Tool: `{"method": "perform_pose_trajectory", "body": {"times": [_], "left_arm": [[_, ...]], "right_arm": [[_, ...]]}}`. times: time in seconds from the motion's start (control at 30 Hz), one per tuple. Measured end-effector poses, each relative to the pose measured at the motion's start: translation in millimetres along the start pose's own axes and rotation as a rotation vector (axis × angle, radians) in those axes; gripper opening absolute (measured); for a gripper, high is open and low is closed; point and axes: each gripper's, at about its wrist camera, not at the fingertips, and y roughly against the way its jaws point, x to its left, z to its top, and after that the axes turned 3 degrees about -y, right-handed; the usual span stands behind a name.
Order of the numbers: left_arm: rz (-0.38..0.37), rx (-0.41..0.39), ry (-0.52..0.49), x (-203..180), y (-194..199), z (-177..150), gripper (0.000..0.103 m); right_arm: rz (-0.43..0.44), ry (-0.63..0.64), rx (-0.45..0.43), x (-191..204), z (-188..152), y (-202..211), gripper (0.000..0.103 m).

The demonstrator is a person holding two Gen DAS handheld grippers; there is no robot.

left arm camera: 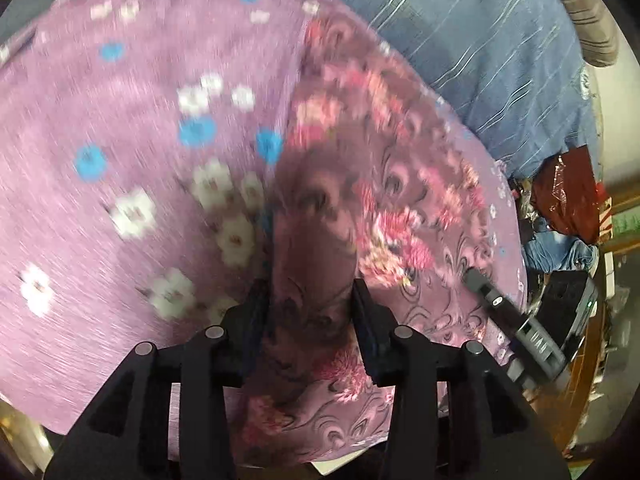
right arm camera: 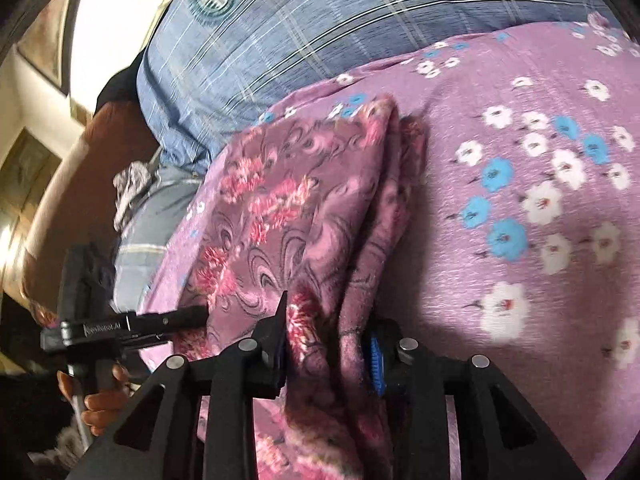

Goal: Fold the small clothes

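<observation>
A folded mauve garment with pink flowers and dark swirls (left arm camera: 360,200) lies on a lilac sheet printed with white and blue blossoms (left arm camera: 120,120). One end of it runs between the black fingers of my left gripper (left arm camera: 310,294), which is shut on it. In the right wrist view the same garment (right arm camera: 280,220) is bunched in several layers, and my right gripper (right arm camera: 332,316) is shut on that thick edge, its blue pad (right arm camera: 376,360) against the cloth. Each gripper shows in the other's view: the right gripper (left arm camera: 516,320) and the left gripper (right arm camera: 140,324), held by a hand (right arm camera: 100,392).
Blue checked fabric (right arm camera: 280,40) borders the lilac sheet (right arm camera: 520,160) on its far side; it also shows as blue striped fabric (left arm camera: 480,60). A dark red bag (left arm camera: 568,196) and blue denim (left arm camera: 560,252) lie past the sheet's right edge. A forearm (right arm camera: 68,200) crosses the left.
</observation>
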Motion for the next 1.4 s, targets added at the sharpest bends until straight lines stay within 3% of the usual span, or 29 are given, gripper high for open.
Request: {"method": "perform_pose_trajectory", "body": {"times": [0.1, 0.17, 0.23, 0.27, 0.3, 0.4, 0.47, 0.57, 0.6, 0.67, 0.7, 0.73, 0.87, 0.93, 0.97, 1.03, 1.13, 1.23, 1.4], "left_arm": [[0.016, -0.075, -0.017, -4.6, 14.0, 17.8, 0.043], [0.012, -0.071, -0.019, -11.4, 4.9, 36.8, 0.048], [0.069, -0.051, -0.036, -20.7, -15.1, 56.7, 0.048], [0.096, -0.033, -0.044, -25.0, -26.7, 65.8, 0.047], [0.113, -0.006, -0.048, -29.3, -37.9, 73.7, 0.046], [0.16, -0.024, -0.068, -32.0, -55.3, 83.6, 0.046], [0.145, -0.007, -0.046, -20.5, -67.2, 87.3, 0.051], [0.122, -0.005, -0.038, -17.7, -67.5, 93.2, 0.052], [0.111, 0.004, -0.038, -16.0, -64.0, 92.7, 0.052], [0.094, 0.0, -0.049, -12.5, -51.3, 87.8, 0.051], [0.101, -0.013, -0.071, -12.4, -41.4, 82.0, 0.052], [0.114, -0.031, -0.1, -13.9, -30.4, 73.6, 0.051], [0.17, -0.049, -0.215, -25.2, -18.0, 36.2, 0.055], [0.202, -0.041, -0.229, -25.6, -29.2, 24.6, 0.057], [0.233, -0.042, -0.225, -24.0, -37.3, 19.3, 0.064], [0.246, -0.056, -0.21, -21.1, -42.9, 18.2, 0.067], [0.227, -0.046, -0.187, -19.1, -23.1, 17.9, 0.065], [0.262, -0.083, -0.24, -24.1, -2.2, -0.7, 0.065], [0.308, -0.095, -0.296, -32.7, -11.7, -31.3, 0.068]], "right_arm": [[-0.019, -0.033, -0.1, -3.4, 21.4, 22.3, 0.038], [-0.003, -0.072, -0.116, -7.0, 34.5, 21.6, 0.042], [-0.016, -0.079, -0.087, -7.4, 50.9, 1.9, 0.044], [-0.045, -0.073, -0.077, -8.3, 55.6, -7.2, 0.038], [-0.075, -0.057, -0.063, -5.8, 61.8, -17.3, 0.008], [-0.047, 0.042, -0.131, 12.9, 71.3, -12.1, 0.005], [-0.061, 0.122, -0.183, 23.7, 72.8, -7.9, 0.004], [-0.188, 0.116, -0.071, 2.4, 75.2, -39.4, 0.005], [-0.176, 0.073, -0.019, -12.8, 73.6, -50.5, 0.004], [-0.103, -0.008, -0.05, -23.7, 72.8, -36.7, 0.006], [-0.099, -0.025, -0.054, -23.6, 71.9, -29.3, 0.014], [-0.087, -0.027, -0.067, -20.4, 68.5, -18.3, 0.015], [0.024, 0.068, -0.075, 2.7, 47.5, 9.1, 0.022], [0.011, 0.148, -0.088, 13.6, 28.9, 8.6, 0.027], [-0.031, 0.177, -0.083, 14.3, 20.6, 2.7, 0.026], [-0.159, 0.213, -0.044, 4.9, 11.9, -15.9, 0.021], [-0.171, 0.215, -0.081, 0.4, 3.8, -7.4, 0.021], [-0.18, 0.203, -0.094, 11.9, -3.5, 16.1, 0.028], [-0.139, 0.275, -0.111, 23.2, -36.4, 39.3, 0.029]]}}
